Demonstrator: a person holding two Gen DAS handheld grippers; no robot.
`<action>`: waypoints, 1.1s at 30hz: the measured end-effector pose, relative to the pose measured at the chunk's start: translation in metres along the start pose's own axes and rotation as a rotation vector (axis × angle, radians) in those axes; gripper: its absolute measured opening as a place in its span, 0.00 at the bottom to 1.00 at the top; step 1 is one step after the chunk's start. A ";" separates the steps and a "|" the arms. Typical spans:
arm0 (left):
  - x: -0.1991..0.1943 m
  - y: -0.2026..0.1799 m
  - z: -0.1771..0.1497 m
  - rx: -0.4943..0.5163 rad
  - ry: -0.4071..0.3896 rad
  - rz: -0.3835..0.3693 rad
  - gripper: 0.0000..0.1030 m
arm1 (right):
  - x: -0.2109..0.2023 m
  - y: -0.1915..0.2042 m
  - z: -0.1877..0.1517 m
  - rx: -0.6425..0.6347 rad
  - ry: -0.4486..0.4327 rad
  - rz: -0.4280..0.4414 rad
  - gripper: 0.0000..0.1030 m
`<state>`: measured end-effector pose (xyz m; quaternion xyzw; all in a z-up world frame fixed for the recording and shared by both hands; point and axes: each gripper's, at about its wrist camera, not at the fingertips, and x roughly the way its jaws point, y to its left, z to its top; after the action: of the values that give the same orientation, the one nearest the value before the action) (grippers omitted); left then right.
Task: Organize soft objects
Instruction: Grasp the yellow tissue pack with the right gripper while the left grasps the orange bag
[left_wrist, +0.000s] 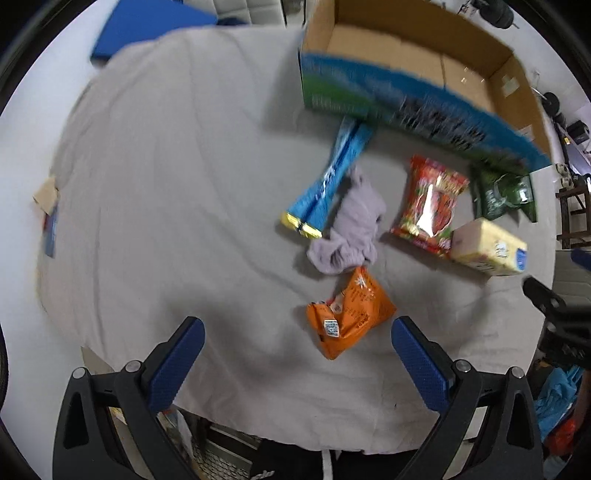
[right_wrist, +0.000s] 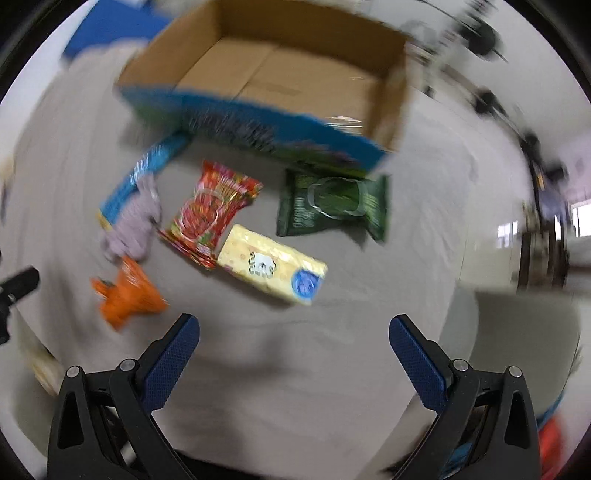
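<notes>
My left tool (left_wrist: 297, 338) hangs released above the grey cloth (left_wrist: 166, 184) covering the surface, holding nothing. Going left to right before it: a long blue packet (left_wrist: 328, 177) reaches toward the cardboard box (left_wrist: 406, 55), a crumpled lilac cloth (left_wrist: 351, 229) lies against the packet's right side, and an orange pouch (left_wrist: 349, 314) sits just below that cloth, nearest my fingers. Further right lie a red snack bag (left_wrist: 430, 205), a yellow tissue pack (left_wrist: 487, 247) touching it, and a green wipes pack (left_wrist: 506, 192) by the box wall. My right tool (right_wrist: 293, 334) is likewise spread wide and holds nothing, hovering just short of the tissue pack.
</notes>
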<state>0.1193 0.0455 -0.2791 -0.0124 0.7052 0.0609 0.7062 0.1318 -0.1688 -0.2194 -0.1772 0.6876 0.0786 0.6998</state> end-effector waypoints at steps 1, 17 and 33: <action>0.008 -0.002 -0.002 -0.004 0.014 0.008 1.00 | 0.011 0.005 0.005 -0.034 0.007 -0.006 1.00; 0.074 -0.017 -0.015 0.016 0.098 0.009 1.00 | 0.091 -0.036 0.016 0.203 0.195 0.343 0.57; 0.140 -0.101 -0.013 0.394 0.125 0.166 0.81 | 0.101 -0.055 -0.012 0.358 0.109 0.227 0.81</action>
<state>0.1163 -0.0463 -0.4257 0.1802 0.7446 -0.0209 0.6423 0.1442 -0.2369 -0.3116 0.0244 0.7430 0.0237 0.6684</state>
